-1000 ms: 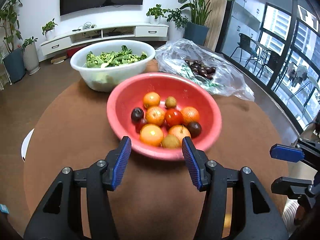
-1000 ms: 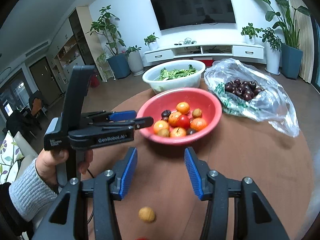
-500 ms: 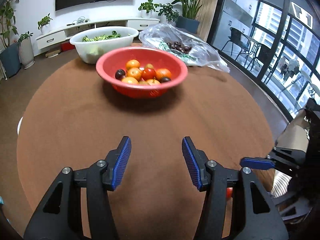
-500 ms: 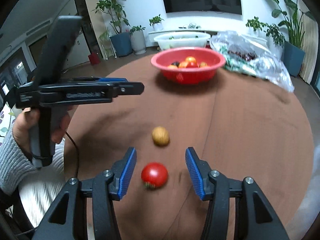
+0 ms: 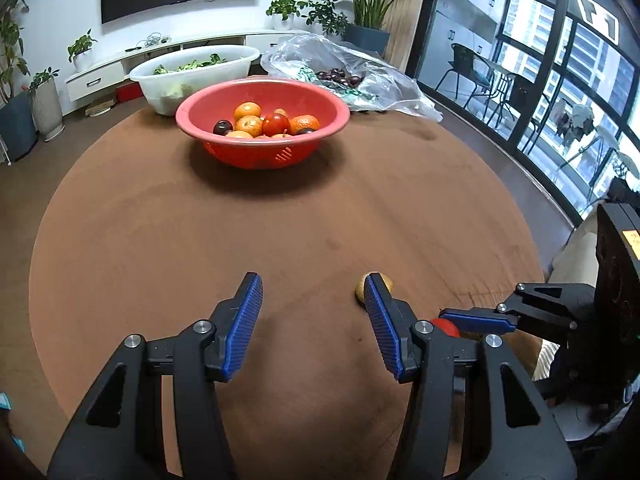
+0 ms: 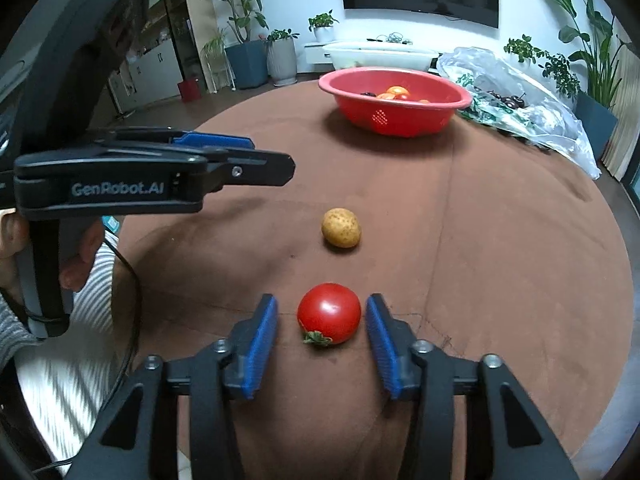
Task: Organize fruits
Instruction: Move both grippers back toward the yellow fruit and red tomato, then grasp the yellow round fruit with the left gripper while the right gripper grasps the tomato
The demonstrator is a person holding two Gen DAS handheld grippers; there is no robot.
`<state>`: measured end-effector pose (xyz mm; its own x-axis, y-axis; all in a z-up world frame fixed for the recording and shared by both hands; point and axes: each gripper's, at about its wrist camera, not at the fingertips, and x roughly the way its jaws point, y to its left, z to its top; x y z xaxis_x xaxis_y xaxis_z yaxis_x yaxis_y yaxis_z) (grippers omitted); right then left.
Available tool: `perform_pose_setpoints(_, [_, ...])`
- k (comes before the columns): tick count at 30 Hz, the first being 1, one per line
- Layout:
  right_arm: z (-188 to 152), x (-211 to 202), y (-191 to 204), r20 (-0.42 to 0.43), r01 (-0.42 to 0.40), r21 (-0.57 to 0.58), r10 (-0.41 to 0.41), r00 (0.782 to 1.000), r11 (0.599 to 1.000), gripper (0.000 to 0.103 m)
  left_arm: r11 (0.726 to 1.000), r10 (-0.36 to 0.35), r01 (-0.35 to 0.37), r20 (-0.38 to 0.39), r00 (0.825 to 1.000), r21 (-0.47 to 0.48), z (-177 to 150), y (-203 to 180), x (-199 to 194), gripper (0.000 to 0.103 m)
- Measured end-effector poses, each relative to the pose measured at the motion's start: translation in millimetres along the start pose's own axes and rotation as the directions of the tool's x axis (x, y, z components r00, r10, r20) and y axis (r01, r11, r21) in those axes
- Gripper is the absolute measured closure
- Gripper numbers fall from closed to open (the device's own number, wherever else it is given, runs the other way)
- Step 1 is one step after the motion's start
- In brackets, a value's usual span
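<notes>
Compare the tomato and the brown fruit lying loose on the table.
The tomato is glossy red with a green stem; the brown fruit is dull tan and speckled. The tomato sits between the closing right gripper jaws, untouched; the brown fruit lies farther off, ungripped. Both rest on the table, outside the red bowl.

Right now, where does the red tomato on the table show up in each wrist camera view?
Left wrist view: the red tomato is low on the right, mostly hidden behind the left tongs' right finger.
Right wrist view: it sits low in the middle, between the closing jaws of the right tongs, with gaps on both sides.
Shared landmark: the red bowl of fruit, far across the table in both.
</notes>
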<state>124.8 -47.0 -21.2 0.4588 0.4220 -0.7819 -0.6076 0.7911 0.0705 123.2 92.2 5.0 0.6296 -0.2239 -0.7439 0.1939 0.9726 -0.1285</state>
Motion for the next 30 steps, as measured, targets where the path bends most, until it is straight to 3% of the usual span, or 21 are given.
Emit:
perform_pose_setpoints(2, [0.1, 0.0, -1.2, -0.003, 0.01, 0.002, -0.01, 1.0, 1.0, 0.068, 1.0, -0.001, 0.001, -0.006, 1.0, 0.006, -0.7, -2.9, 2.4, 0.052])
perform_pose_setpoints(15, [-3.9, -19.5, -21.7, 0.041, -0.025, 0.112, 0.021, 0.999, 0.993, 0.068, 0.994, -0.016, 0.024, -0.071, 0.997, 0.109, -3.6, -35.5, 29.7, 0.052])
perform_pose_setpoints(26, [-7.2, -25.8, -27.7, 0.059, -0.014, 0.131, 0.006, 0.998, 0.991, 0.068, 0.986, 0.003, 0.017, -0.122, 0.993, 0.164, -2.5, -54.7, 60.8, 0.053])
perform_pose_setpoints(30, [-8.0, -25.9, -29.7, 0.059, -0.014, 0.136, 0.006, 0.998, 0.991, 0.068, 0.981, 0.013, 0.01, -0.12, 0.993, 0.191, -4.4, -60.0, 65.1, 0.065])
